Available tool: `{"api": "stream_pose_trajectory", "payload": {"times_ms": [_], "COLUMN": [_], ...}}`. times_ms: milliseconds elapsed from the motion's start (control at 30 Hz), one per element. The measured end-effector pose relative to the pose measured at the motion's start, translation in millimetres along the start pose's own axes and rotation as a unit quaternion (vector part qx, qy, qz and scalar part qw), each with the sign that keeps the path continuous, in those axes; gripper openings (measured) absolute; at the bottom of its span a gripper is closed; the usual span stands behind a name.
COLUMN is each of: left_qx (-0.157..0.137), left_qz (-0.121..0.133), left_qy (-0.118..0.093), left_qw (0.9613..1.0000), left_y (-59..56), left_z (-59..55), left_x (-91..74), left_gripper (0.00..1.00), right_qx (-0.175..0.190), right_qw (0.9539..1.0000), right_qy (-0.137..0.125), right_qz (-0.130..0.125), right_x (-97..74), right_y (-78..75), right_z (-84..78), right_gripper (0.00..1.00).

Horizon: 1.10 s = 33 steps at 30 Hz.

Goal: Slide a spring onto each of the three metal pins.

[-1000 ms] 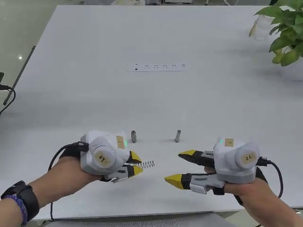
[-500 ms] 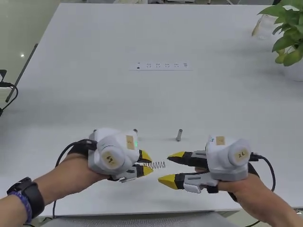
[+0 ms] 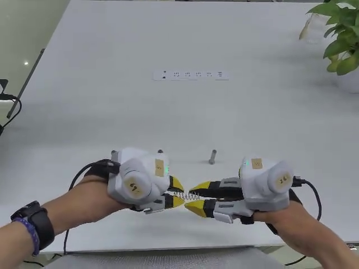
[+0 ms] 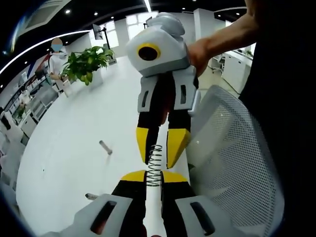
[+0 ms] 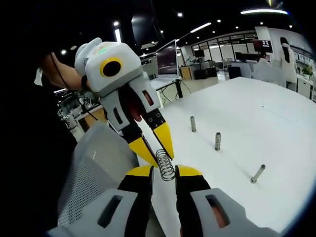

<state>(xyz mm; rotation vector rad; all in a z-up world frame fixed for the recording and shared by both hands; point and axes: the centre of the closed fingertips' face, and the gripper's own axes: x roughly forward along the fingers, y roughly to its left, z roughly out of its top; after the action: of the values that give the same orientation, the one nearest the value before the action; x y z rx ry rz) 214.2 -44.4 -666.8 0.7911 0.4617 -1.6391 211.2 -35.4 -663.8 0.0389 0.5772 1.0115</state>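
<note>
A small coil spring [image 3: 185,195] hangs level above the table's near edge, with my left gripper [image 3: 177,193] shut on one end of it. The spring [image 4: 154,165] runs forward from the left gripper [image 4: 154,177]. My right gripper [image 3: 191,198] faces it tip to tip and is open, its yellow jaws on either side of the spring's free end [image 5: 165,164]. Behind stands a bare metal pin [image 3: 212,156], which leans in the right gripper view [image 5: 257,173]. Two more pins [image 5: 217,141] [image 5: 193,123] carry springs; the left gripper partly hides them in the head view.
A white power strip [image 3: 190,75] lies mid-table. A potted plant [image 3: 343,31] stands at the far right. A black cable [image 3: 10,109] hangs off the left edge. A mesh chair [image 4: 232,163] sits below the near table edge, right under both grippers.
The two grippers have come together from left and right. The right gripper's jaws have narrowed and now bracket the free end of the spring held by the left gripper.
</note>
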Motion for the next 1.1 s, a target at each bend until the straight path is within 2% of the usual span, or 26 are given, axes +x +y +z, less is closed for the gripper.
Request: {"api": "stream_pose_trajectory", "payload": {"times_ms": [67, 233, 500, 700, 967, 1100], "left_qx": [0.003, 0.014, 0.016, 0.025, -0.008, -0.03], "left_qz": [-0.002, -0.003, -0.001, -0.003, -0.002, 0.002], "left_qy": [0.001, 0.011, 0.007, 0.021, 0.007, -0.01], "left_qw": [1.0, 0.9998, 0.9998, 0.9995, 0.9999, 0.9995], "left_y": [-1.1, -3.0, -2.9, -5.9, -5.2, -1.4], "left_z": [-0.9, -4.1, -4.9, -13.5, -11.4, -5.3], "left_x": [0.1, 2.9, 4.9, 10.2, 15.8, 18.0], "left_gripper": [0.02, 0.02, 0.03, 0.03, 0.03, 0.03], "right_qx": [0.0, -0.004, -0.01, -0.012, -0.031, -0.048], "right_qw": [1.0, 1.0, 0.9999, 0.9999, 0.9992, 0.9982], "right_qy": [-0.003, -0.001, 0.003, 0.005, 0.02, 0.031], "right_qz": [0.0, 0.008, 0.002, 0.008, 0.011, 0.016], "right_x": [-0.4, 0.5, 0.2, 0.0, 1.9, 2.5], "right_y": [0.2, 4.6, 3.7, 6.4, 6.6, 5.5], "right_z": [1.0, 2.0, 4.4, 7.4, 16.8, 23.6], "right_gripper": [0.11, 0.09, 0.08, 0.08, 0.08, 0.08]}}
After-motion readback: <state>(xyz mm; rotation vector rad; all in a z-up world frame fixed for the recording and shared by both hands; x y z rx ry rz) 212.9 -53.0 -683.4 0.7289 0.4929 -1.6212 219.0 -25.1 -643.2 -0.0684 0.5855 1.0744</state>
